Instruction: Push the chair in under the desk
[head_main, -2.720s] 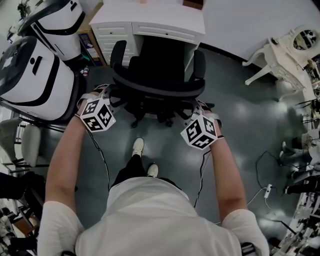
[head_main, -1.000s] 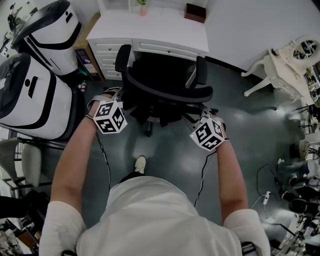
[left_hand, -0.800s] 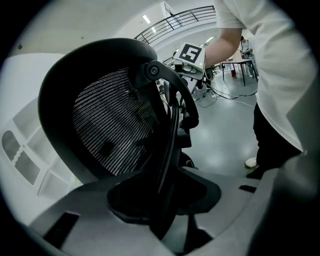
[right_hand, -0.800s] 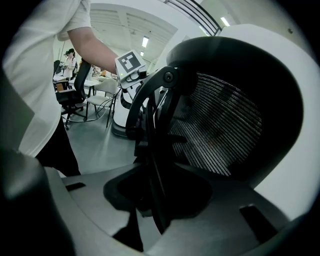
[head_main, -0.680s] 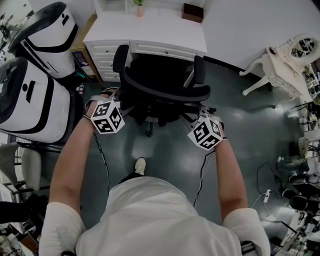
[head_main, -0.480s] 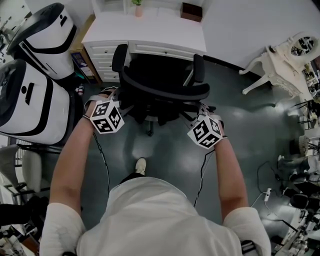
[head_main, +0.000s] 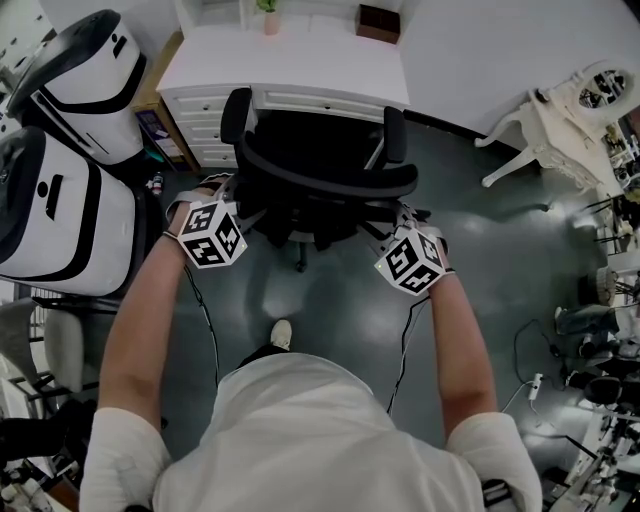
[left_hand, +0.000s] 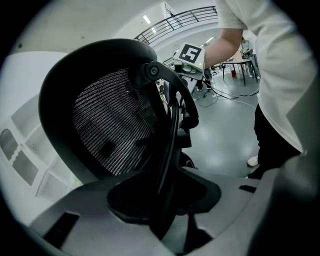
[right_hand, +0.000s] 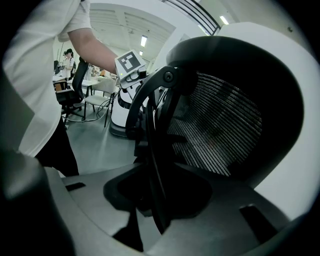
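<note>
The black mesh-backed office chair (head_main: 318, 165) stands with its seat under the white desk (head_main: 290, 62), its armrests near the desk's front edge. My left gripper (head_main: 232, 195) is at the backrest's left edge and my right gripper (head_main: 396, 218) at its right edge; their marker cubes hide the jaws in the head view. In the left gripper view the backrest (left_hand: 112, 130) rim runs between the jaws of the left gripper (left_hand: 165, 200), which are shut on it. In the right gripper view the backrest (right_hand: 220, 125) rim likewise sits between the jaws of the right gripper (right_hand: 157, 200).
Two big white-and-black machines (head_main: 55, 200) stand close on the left of the chair. A white ornate chair (head_main: 560, 105) stands at the right, with cables (head_main: 535, 380) on the grey floor. A brown box (head_main: 377, 22) and a small plant (head_main: 268, 12) sit on the desk.
The chair has rolled forward toward the desk with both grippers on its backrest, and the person has stepped after it. Over the last half second it barely moves.
</note>
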